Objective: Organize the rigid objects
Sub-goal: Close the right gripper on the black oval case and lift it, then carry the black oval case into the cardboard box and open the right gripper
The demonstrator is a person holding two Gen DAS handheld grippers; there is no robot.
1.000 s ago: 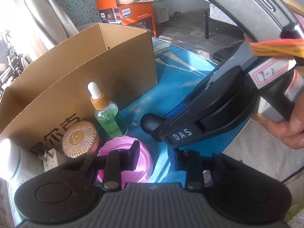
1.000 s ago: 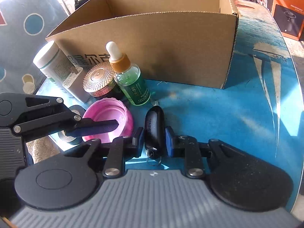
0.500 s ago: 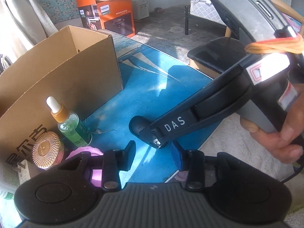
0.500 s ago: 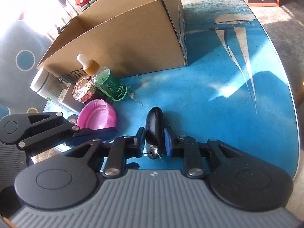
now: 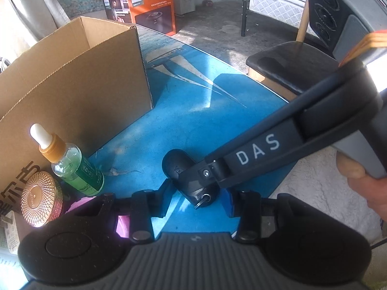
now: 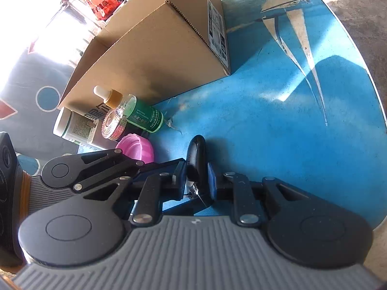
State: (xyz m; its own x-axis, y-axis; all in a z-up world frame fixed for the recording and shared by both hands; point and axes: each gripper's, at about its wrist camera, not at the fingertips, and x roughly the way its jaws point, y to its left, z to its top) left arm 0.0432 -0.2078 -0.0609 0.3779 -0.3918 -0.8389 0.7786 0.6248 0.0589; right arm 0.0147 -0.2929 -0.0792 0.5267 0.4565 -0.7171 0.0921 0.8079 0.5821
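Blue tabletop (image 6: 278, 125) carries our box (image 6: 154, 55). Our right gripper (image 6: 197, 181) clamps the black fob (image 6: 196, 154), its long axis running forward between the fingers. Our left gripper (image 5: 196, 200) sits slack, unclenched, around the fob's ring end, box up-left.

Tabletop (image 5: 212, 101) is round-edged, blue, printed with a white sailboat graphic (image 6: 290, 31), sunlit with hard shadows. Floor (image 5: 212, 26) beyond it is bare grey concrete, stained in patches. Orange Philips carton (image 5: 152, 7) on the floor against the far wall, a second one stacked behind, cloth piled on top. Small white cabinet (image 5: 183, 0) next to it. Black-cushioned wooden stool (image 5: 290, 65) just beside the tabletop edge. Bed with white quilted mattress (image 5: 273, 0) on a dark metal frame at the back right. Pale curtain (image 5: 26, 17) at left, patterned teal wall (image 5: 79, 0) behind. Right wrist view: blown-out daylight upper left, dark rug with blue circles (image 6: 48, 97).
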